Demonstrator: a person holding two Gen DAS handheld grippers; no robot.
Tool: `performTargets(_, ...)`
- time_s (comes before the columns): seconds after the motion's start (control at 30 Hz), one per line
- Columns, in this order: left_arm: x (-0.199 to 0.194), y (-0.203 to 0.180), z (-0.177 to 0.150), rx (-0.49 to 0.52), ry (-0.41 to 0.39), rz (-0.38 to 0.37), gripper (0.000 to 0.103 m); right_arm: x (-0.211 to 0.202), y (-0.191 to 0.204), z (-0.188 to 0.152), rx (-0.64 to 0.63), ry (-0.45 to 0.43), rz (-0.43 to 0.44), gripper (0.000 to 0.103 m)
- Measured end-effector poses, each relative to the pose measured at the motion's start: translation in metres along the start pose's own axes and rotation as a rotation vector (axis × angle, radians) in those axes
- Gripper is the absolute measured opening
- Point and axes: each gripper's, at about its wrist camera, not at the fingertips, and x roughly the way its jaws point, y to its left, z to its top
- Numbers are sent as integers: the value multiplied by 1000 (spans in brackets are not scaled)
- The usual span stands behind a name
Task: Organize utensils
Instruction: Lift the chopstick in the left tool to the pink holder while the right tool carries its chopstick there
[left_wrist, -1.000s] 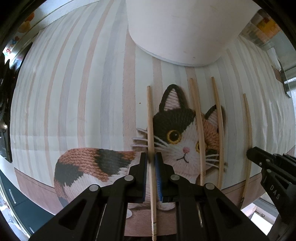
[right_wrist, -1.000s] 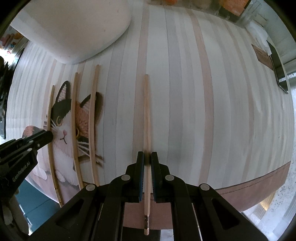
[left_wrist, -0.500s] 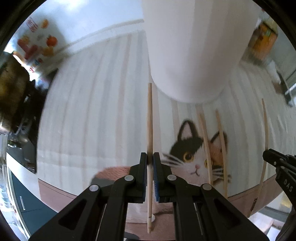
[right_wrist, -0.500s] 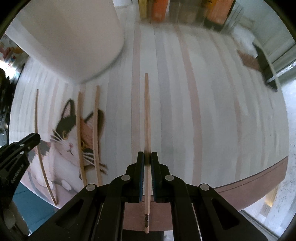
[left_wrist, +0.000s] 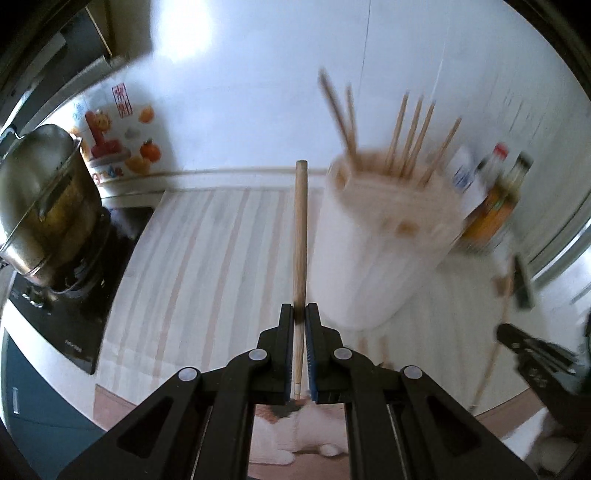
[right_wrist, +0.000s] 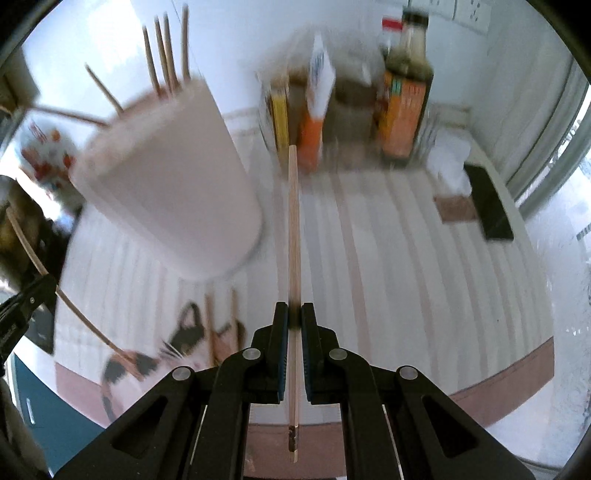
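- The left gripper (left_wrist: 299, 314) is clamped on a wooden chopstick (left_wrist: 300, 236), which runs straight out ahead between its jaws; a second ago this stick lay flat on the cat-print mat (left_wrist: 288, 443), and now it is lifted clear of it, pointing toward the wall.
- The right gripper (right_wrist: 291, 314) pinches its own chopstick (right_wrist: 293, 229) the same way, also raised off the striped tablecloth (right_wrist: 388, 258) where it rested before.
- Just below and to the left of the right gripper, two more chopsticks (right_wrist: 210, 325) remain lying across the cat's face.
- Ahead and to the right of the left gripper stands the white holder (left_wrist: 384, 251), blurred, with several chopsticks (left_wrist: 406, 133) poking out of its top; earlier only its lower wall showed.
- Farther left of the left gripper, a steel pot (left_wrist: 40, 199) sits on a stove.
- Beyond the right gripper's stick, sauce bottles (right_wrist: 406, 92) stand by the wall, and a dark phone (right_wrist: 487, 203) lies off to the right.
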Motion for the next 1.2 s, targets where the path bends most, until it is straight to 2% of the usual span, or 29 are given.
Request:
performTargets(0.33,-100,-10,68,-46,-191,-191,4,-90,14,73,41,-221,163,7)
performTargets(0.5,-113,-19,111,-57,-241,-239,4,-123,22,123,53,-341,216,7)
performTargets(0.63,-97,-26,144,-47,-253,-217,4,-126,35,158,60,-421,244,7)
performTargets(0.83,-52,-30,181,-46,-219,-186,4,-92,50,193,108,-480,265,7)
performTargets(1.0,-14,-31,193,-47,-162,-169,4,-63,61,205,116,-525,234,7)
performTargets(1.2,28,-27,187,-62,-72,-171,4,-44,69,209,98,-558,214,7)
